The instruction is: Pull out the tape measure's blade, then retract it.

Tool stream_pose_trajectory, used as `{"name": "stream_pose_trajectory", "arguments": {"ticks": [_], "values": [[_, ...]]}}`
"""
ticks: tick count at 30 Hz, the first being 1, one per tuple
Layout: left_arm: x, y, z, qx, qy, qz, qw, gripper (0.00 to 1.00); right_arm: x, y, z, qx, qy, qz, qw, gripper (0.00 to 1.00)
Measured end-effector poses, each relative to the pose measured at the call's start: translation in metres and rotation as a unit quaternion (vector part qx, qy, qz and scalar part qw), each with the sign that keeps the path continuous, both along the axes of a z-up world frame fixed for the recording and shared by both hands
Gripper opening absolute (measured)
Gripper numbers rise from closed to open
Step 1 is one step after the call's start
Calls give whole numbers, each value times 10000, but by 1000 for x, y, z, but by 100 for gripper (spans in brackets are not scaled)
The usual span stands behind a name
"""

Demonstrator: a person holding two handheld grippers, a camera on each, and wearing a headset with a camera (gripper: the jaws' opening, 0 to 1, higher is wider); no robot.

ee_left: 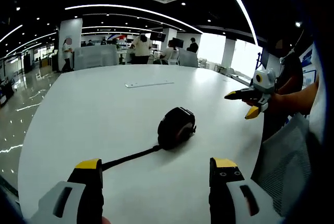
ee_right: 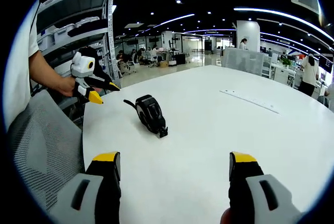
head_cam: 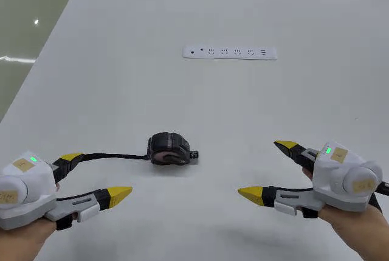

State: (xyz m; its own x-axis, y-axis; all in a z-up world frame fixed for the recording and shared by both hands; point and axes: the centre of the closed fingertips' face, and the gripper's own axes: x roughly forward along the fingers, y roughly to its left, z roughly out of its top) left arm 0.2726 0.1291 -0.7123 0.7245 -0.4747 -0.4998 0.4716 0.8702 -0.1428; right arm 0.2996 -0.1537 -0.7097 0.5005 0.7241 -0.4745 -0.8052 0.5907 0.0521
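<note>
Left gripper (head_cam: 97, 174): jaws spread wide, nothing between them, lower left of the head view. Right gripper (head_cam: 266, 168): the same, wide and empty, lower right. Each is held in a hand.

Tape measure (head_cam: 168, 148): dark case on the white table (head_cam: 273, 103), just left of frame centre, between the two grippers and a little above them in the frame, clear of both. Blade tip (head_cam: 193, 154) sits at the case's right end, with the blade wound in.

Wrist strap (head_cam: 115, 156): black, runs left from the case to the yellow tip of the left gripper's upper jaw. Whether it touches the tip, cannot tell.

Power strip (head_cam: 230, 52): white, flat, upper centre, well apart from the tape measure.

Glossy floor (head_cam: 30, 17) at upper left. Left gripper view: open office beyond the table, with people standing far back.
</note>
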Motion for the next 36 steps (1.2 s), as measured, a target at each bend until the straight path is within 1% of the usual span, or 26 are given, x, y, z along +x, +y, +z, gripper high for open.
{"name": "stream_pose_trajectory", "arguments": {"ticks": [1,3,5,7,9,12,14,16,18,19,20,22,27,29,31,32,33,36], "values": [[-1,1,1,-8,9,23,10000,82,-1,-3,-1,-5,13,-39,10000,83],[-4,4,1,27,-22,38,10000,82,-5,-7,-2,-11,19,-93,10000,83],[-6,4,2,15,-46,29,10000,83,-8,-10,-4,-19,47,-125,9999,84],[-8,5,2,-55,-27,67,10000,85,-12,-14,-6,-48,55,-152,9999,85],[-11,5,4,-238,-19,148,9996,86,-16,-17,-8,-68,94,-173,9998,87],[-16,5,2,-212,-17,123,9997,88,-22,-20,-8,-45,101,-219,9997,88],[-19,5,1,-274,-28,124,9995,89,-26,-23,-8,-26,113,-267,9996,89],[-22,5,-1,-245,-5,141,9996,89,-29,-27,-9,4,125,-332,9994,89],[-24,4,-1,-273,-10,130,9995,89,-32,-29,-10,24,140,-362,9992,89],[-26,2,-3,-284,31,97,9995,90,-34,-30,-11,-1,146,-376,9992,89],[-27,2,-3,-262,31,87,9996,90,-35,-31,-12,-16,151,-380,9992,89],[-29,0,-3,-300,36,65,9995,91,-37,-32,-13,-44,168,-381,9991,90],[-35,-8,-4,-274,21,-5,9996,92,-39,-38,-13,-74,158,-428,9989,90],[-38,-10,-5,-227,6,-40,9997,92,-40,-40,-12,-64,157,-447,9989,90],[-40,-13,-5,-279,-6,-64,9996,92,-41,-41,-13,-89,153,-450,9988,90],[-40,-12,-6,-272,-24,-35,9996,92,-42,-41,-13,-97,159,-447,9988,90],[-41,-11,-7,-220,-24,-31,9998,92,-43,-41,-14,-99,169,-446,9988,90],[-47,-14,-14,-137,21,-160,9998,93,-45,-43,-16,-130,182,-425,9988,90]]}}
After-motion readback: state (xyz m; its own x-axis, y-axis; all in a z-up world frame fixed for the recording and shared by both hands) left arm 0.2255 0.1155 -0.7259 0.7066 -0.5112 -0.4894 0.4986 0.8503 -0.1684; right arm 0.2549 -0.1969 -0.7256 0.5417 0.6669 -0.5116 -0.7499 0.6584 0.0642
